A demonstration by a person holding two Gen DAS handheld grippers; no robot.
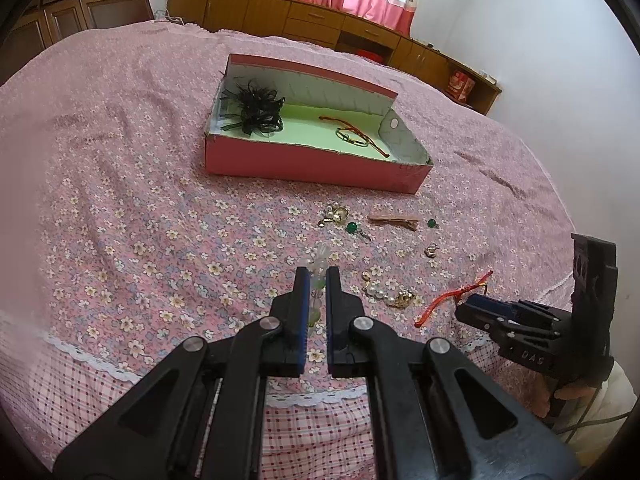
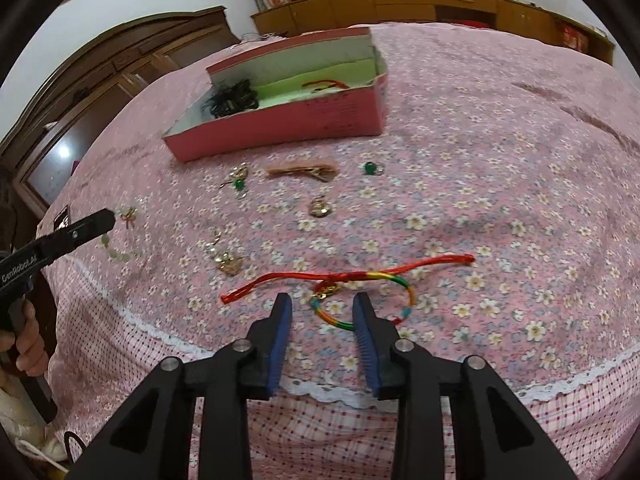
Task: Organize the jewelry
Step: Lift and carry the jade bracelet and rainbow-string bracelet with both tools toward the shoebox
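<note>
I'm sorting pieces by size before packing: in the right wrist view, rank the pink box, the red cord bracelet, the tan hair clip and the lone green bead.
1. pink box
2. red cord bracelet, though it lies nearest the camera, which flatters it
3. tan hair clip
4. green bead

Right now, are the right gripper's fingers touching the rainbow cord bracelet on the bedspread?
Cannot tell. In the right wrist view the right gripper is open, its fingers straddling the bracelet, but one finger overlaps the loop's edge, so contact is unclear.
</note>
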